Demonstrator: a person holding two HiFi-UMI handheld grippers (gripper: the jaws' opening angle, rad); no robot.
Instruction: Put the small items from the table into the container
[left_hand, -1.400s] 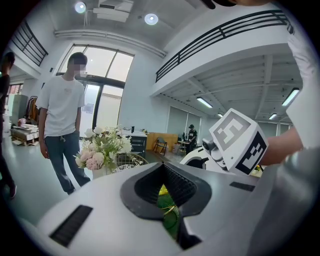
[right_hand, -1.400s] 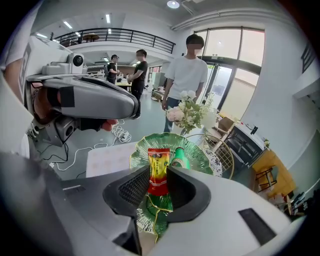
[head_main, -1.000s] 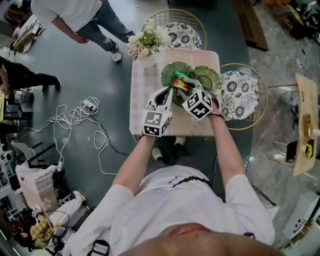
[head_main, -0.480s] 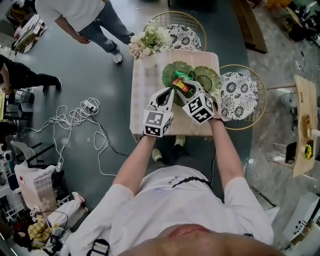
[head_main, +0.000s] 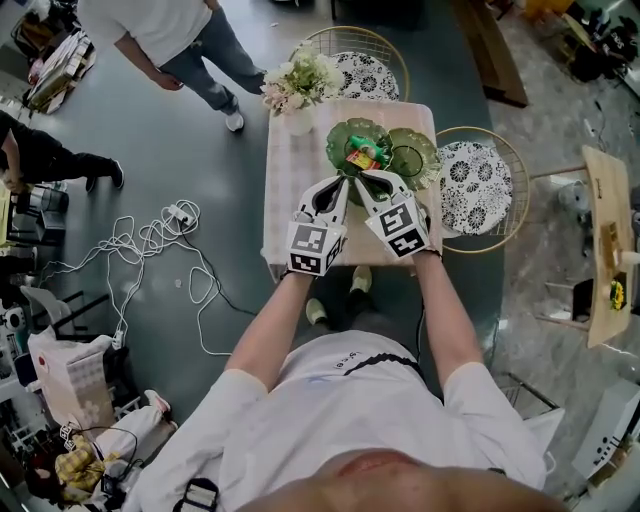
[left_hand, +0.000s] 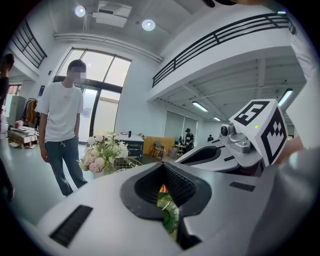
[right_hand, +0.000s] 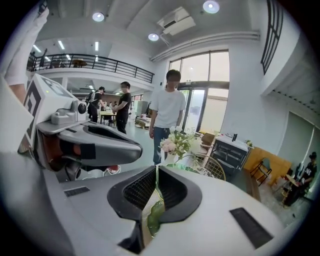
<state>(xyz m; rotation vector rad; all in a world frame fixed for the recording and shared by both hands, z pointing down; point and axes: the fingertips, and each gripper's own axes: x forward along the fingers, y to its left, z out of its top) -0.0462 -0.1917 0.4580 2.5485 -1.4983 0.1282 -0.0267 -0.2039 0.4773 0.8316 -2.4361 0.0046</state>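
Green dish (head_main: 340, 140) on table (head_main: 290, 175) holds packets (head_main: 362, 156). Left tool (head_main: 345, 181) clenched, empty. Right tool (head_main: 365, 177) closing, empty. Both beside dish.

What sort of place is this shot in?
Probably an open-plan office or lab with a staged dining corner: a mezzanine railing overhead, loose cables across the floor, and a small table with flowers and wire chairs.

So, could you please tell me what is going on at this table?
A person holds a gripper in each hand over a small table. A red and green packet lies in the green dish at its far side. The right gripper is closing its jaws on nothing; the left gripper is shut and empty.
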